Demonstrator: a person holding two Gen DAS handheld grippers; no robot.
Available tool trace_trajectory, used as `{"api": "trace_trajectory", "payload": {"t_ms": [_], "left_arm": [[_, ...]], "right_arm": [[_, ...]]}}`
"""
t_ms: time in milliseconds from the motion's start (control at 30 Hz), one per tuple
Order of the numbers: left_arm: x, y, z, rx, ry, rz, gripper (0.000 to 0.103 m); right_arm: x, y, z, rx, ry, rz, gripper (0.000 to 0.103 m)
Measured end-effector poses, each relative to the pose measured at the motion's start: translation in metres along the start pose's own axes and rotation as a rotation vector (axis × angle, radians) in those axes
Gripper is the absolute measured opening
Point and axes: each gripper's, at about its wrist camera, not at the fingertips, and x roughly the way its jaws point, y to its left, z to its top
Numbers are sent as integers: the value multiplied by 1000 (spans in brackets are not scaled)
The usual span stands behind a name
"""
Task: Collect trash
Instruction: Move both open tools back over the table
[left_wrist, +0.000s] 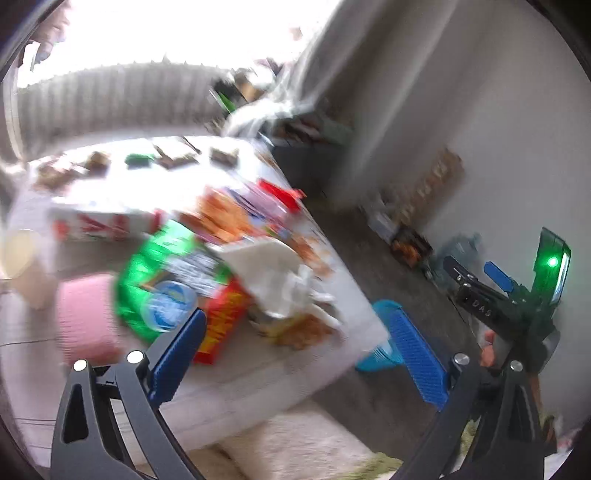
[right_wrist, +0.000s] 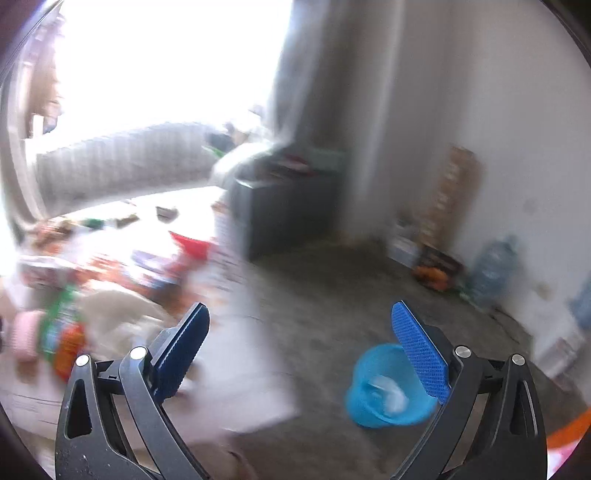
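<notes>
A white low table (left_wrist: 258, 380) carries blurred trash: a green bag (left_wrist: 155, 266), a red box (left_wrist: 221, 325), crumpled white paper (left_wrist: 284, 280) and orange wrappers (left_wrist: 221, 218). My left gripper (left_wrist: 295, 350) hangs above the table's near corner, open, with nothing between its blue pads. A blue bin (right_wrist: 388, 391) stands on the floor beside the table, with white scraps inside. It also shows as the blue bin (left_wrist: 380, 347) in the left wrist view. My right gripper (right_wrist: 301, 347) is open and empty over the floor left of the bin. That right gripper (left_wrist: 476, 271) shows at the right of the left wrist view.
A dark cabinet (right_wrist: 288, 206) stands behind the table by the curtain. A large water jug (right_wrist: 495, 266) and boxes (right_wrist: 432, 275) line the right wall. A pink object (left_wrist: 85, 314) lies left of the trash. A pale rug (left_wrist: 295, 443) lies below the table.
</notes>
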Motion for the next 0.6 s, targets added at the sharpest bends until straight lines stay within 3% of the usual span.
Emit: {"api": "trace_trajectory", "payload": {"t_ms": [133,233,400,600], "left_arm": [[-46,28,-6,7,-150,122,97],[-70,44,-12,12,-216,208,97],[-89,68,-25,20,-258,336,97],[-79,87,-33,-8,-230,361,97]], "right_arm": [[-15,28,16,29,-85,273,95],[-14,45,17,43,-106,400,95],[20,68,15,45,26,507,95],[43,70,5,107,185,577,95]]}}
